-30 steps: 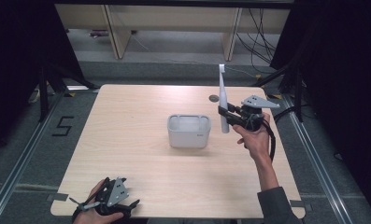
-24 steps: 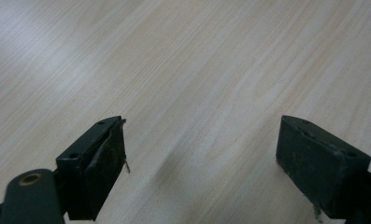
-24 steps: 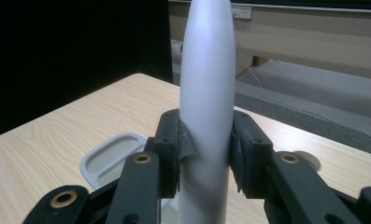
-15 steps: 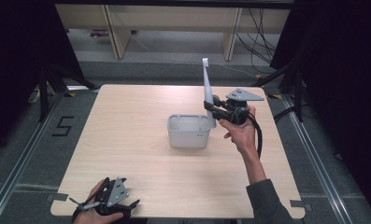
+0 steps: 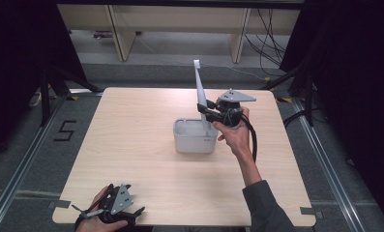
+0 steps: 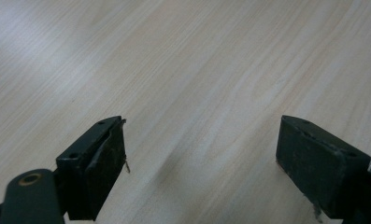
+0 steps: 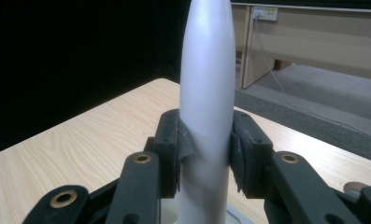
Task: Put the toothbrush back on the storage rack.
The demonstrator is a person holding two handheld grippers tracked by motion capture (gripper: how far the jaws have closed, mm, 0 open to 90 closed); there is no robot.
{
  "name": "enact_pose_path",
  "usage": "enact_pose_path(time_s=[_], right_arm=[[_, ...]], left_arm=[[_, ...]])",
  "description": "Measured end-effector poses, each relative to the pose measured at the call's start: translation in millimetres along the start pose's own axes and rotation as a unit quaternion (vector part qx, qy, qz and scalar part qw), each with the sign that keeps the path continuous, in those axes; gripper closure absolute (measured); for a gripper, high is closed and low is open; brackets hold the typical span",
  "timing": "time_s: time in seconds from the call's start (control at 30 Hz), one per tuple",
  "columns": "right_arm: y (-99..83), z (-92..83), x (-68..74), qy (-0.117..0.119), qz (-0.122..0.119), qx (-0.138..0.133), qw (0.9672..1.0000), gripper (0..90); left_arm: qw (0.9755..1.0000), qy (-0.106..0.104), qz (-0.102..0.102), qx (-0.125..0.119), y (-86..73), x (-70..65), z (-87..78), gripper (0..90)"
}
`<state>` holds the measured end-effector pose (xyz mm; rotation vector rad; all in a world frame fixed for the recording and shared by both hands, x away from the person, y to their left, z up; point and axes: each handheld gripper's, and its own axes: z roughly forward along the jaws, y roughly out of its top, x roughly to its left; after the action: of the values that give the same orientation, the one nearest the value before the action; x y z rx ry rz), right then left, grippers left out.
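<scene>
Left gripper (image 5: 113,209) sits low at the near-left corner of the counter (image 5: 131,145), in the person's left hand (image 5: 95,217). In its own view we see both jaws standing wide apart with bare wood between them, nothing gripped.

Mid-counter: the white bin (image 5: 195,137), open top, upright.

Right gripper (image 5: 202,108) is clamped on a tall white handle-like piece (image 5: 199,92), roughly upright, leaning a little left at the top, its lower end over the bin's right rear corner. We can't tell if that end touches the bin or hangs inside it; the gripper blocks it. In the right gripper view the pads (image 7: 174,144) press both sides of the white piece (image 7: 206,93).
</scene>
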<state>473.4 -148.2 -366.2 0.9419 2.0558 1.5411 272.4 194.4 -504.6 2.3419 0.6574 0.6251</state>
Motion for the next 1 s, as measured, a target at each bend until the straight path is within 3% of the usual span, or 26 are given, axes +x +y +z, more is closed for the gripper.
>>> enact_pose_path(time_s=[0.33,0.37,0.57,0.67,1.0], right_arm=[[-5.9,16.9,1.7,0.003,-0.01,0.006,0.9999,66.7],[-7.0,17.9,3.1,0.003,0.002,0.01,0.9999,66.7],[-12.8,27.9,2.1,0.001,-0.01,0.025,0.9996,66.7],[-17.9,32.6,4.6,0.004,0.003,0.039,0.9992,66.7],[-27.3,43.4,8.1,0.001,-0.018,0.067,0.9976,66.7]], left_arm=[[1.0,-0.005,0.001,0.002,0.1,0.4,-0.5,15.4],[1.0,-0.005,0.0,0.001,0.1,0.3,-0.5,15.4],[1.0,-0.005,-0.002,-0.006,-0.5,-0.5,0.8,15.4],[1.0,-0.006,0.0,0.002,-0.1,0.3,-0.3,15.4],[1.0,-0.007,-0.002,-0.005,-0.6,-0.6,1.2,15.4]])
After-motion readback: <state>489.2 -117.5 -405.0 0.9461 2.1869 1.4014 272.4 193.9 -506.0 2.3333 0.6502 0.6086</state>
